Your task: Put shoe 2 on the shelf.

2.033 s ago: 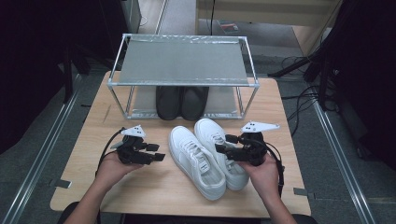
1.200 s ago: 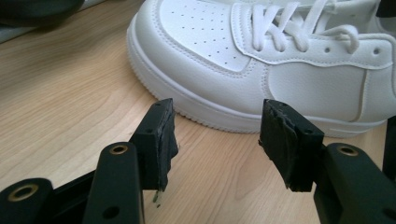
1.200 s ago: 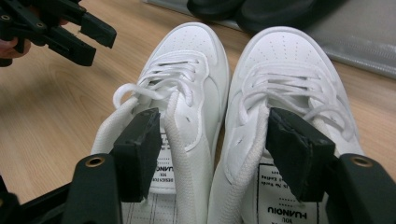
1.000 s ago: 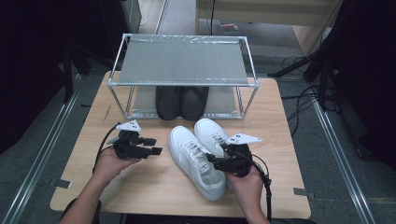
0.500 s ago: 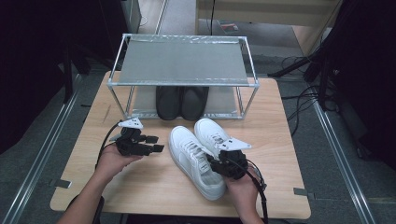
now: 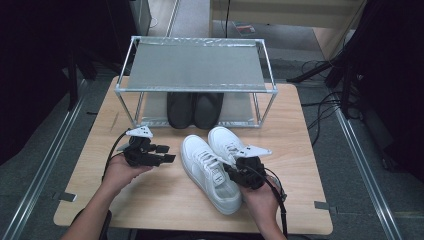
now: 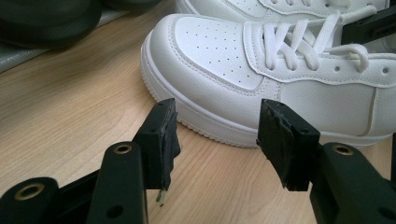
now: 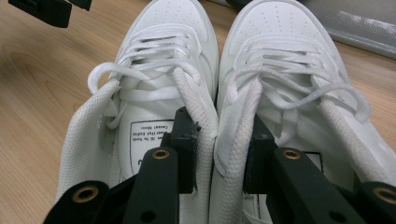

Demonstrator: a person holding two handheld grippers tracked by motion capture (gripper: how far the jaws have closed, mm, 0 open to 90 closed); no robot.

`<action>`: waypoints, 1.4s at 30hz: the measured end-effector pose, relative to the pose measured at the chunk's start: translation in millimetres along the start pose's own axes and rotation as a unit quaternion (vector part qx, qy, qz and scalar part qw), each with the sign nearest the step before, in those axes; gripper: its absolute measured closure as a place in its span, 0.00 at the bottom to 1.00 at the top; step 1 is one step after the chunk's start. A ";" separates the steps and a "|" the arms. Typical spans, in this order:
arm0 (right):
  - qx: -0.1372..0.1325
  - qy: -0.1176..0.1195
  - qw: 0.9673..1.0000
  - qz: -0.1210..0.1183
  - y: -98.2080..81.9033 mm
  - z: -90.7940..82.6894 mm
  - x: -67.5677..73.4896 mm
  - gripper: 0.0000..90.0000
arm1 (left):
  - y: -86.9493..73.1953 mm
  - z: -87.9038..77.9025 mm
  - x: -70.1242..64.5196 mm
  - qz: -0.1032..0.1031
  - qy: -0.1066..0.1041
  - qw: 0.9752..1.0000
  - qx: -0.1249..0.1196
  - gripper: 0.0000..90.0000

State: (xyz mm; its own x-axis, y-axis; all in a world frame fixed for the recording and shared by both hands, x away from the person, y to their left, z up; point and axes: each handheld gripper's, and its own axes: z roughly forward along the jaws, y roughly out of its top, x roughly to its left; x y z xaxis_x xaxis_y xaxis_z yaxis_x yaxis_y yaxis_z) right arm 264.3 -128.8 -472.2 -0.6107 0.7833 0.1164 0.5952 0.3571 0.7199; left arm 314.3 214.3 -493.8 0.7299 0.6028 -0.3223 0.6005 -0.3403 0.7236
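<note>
The right gripper [image 8: 215, 154] has just been closing, one jaw inside each of the two white sneakers [image 6: 212, 165], pinching their touching inner collars together at the worktop's [image 6: 150, 200] six o'clock. The left gripper [image 7: 215, 140] hovers spread at nine o'clock of the sneakers, just beside them. Black shoes [image 6: 195, 109] sit under the metal rack [image 6: 195, 65]

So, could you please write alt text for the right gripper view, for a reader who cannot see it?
The right gripper has one black jaw inside each of two white lace-up leather sneakers, pinching the left shoe's inner collar and the right shoe's inner collar together. The pair lies side by side, toes away, on a light wooden table.
</note>
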 end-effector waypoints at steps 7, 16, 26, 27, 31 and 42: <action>0.008 0.010 1.000 0.000 2.6 -1.5 -3.0 0.83 | -0.7 -1.9 2.5 -0.002 -0.001 1.000 -0.003 0.53; 0.025 0.027 0.999 -0.023 6.6 -6.0 -5.9 0.84 | -1.1 -5.9 -0.1 0.001 0.007 1.000 -0.001 0.52; 0.039 0.065 0.996 -0.048 9.0 -13.6 -11.8 0.84 | -6.7 -14.6 1.9 0.004 0.030 1.000 -0.004 0.50; 0.039 0.072 0.995 -0.054 9.8 -14.4 -12.9 0.84 | -7.6 -15.5 2.1 0.001 0.031 0.999 -0.008 0.50; 0.037 0.094 0.992 -0.070 14.1 -16.1 -15.2 0.84 | -10.6 -19.7 3.0 -0.002 0.036 0.999 -0.010 0.50; 0.048 0.152 0.983 -0.087 34.3 -15.0 -23.9 0.84 | -25.2 -37.4 8.7 -0.011 0.065 0.998 -0.017 0.49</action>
State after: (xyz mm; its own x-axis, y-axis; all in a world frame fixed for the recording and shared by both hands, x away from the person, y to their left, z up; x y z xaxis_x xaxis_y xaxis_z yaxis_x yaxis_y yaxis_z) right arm 291.5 -142.9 -439.9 -0.8266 0.5230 0.2077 0.5063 0.5301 0.6802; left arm 293.3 255.1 -492.0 0.6668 0.6995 -0.2570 0.6026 -0.3032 0.7382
